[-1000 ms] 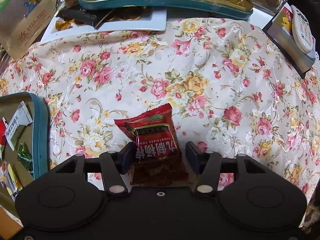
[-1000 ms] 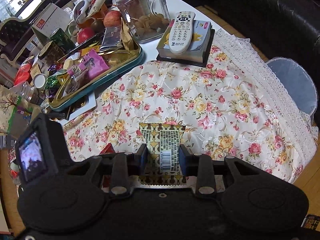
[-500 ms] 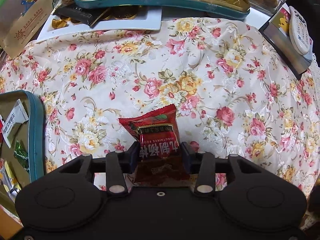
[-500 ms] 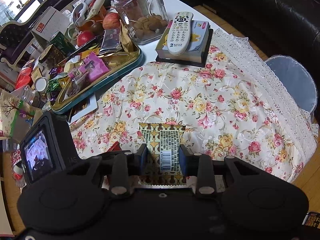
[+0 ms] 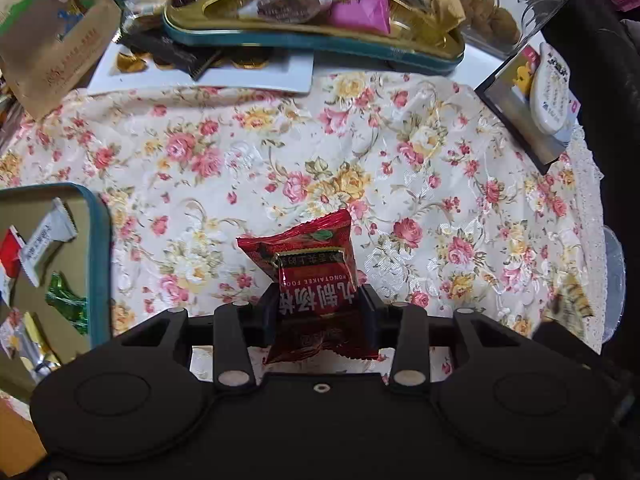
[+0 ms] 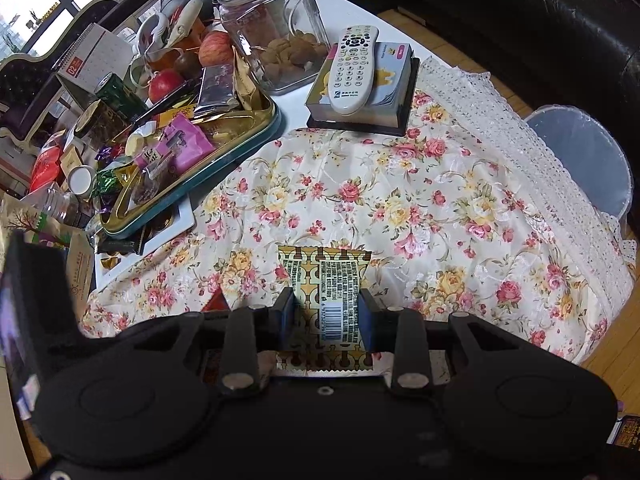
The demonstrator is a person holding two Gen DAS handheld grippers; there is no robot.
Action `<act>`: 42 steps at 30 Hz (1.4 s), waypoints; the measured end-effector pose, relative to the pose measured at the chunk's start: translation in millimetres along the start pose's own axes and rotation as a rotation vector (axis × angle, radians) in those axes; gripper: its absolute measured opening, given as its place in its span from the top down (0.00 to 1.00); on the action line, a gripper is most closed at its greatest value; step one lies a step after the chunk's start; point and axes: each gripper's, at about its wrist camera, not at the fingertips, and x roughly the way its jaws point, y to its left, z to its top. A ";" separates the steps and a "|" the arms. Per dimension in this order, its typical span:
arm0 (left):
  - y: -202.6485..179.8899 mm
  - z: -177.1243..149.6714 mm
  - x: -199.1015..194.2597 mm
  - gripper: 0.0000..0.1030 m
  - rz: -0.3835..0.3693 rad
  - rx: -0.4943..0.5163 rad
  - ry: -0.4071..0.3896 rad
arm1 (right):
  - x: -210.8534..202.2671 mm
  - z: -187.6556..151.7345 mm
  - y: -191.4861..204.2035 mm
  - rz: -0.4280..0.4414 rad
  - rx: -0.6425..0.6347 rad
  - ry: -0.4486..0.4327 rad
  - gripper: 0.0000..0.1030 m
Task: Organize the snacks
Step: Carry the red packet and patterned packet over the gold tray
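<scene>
Item one: our left gripper (image 5: 318, 308), fingers clamped on a red snack packet (image 5: 310, 276). The packet stands upright between the two pads, its top crimp fanned out above them, its lower edge hanging behind the fingers, clear of the floral tablecloth (image 5: 280, 152) below. White characters run upside down across its face.

Item two: our right gripper (image 6: 326, 316), fingers clenched on a yellow patterned packet (image 6: 324, 280). We read its back side: dense black print and a barcode low on the panel. Its upper crimp flares above the pads; its serrated lower edge shows beneath them.

Item three: a blue-rimmed tray (image 5: 102, 256) at the left edge of the left wrist view, lying on the cloth. We count several small wrapped sweets inside, among them a white sachet (image 5: 46, 240) and a green candy (image 5: 68, 304).

Item four: a long gold tin with a blue wall (image 6: 224, 168) at the far side of the cloth, heaped with mixed snacks, including a pink packet (image 6: 186, 148).

Item five: a white card of gold coins (image 5: 240, 76), partly under that tin, just beyond the cloth's far edge.

Item six: a glass jar (image 6: 276, 28) holding pale biscuits, behind the tin.

Item seven: a white remote control (image 6: 354, 70) resting on a boxed stack (image 6: 384, 96) at the cloth's far right corner.

Item eight: two apples (image 6: 216, 48) among the clutter behind the tin.
</scene>
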 end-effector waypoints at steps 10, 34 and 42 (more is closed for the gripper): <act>32.0 2.4 -47.8 0.53 0.033 0.046 -0.085 | 8.5 -5.9 15.8 0.002 -0.013 0.030 0.66; 221.8 -18.0 -83.0 0.53 0.202 -0.178 -0.106 | 26.0 -49.3 128.3 0.066 -0.221 0.067 0.67; 255.2 -31.2 -86.0 0.53 0.217 -0.202 -0.118 | 25.6 -73.9 171.1 0.094 -0.320 0.065 0.67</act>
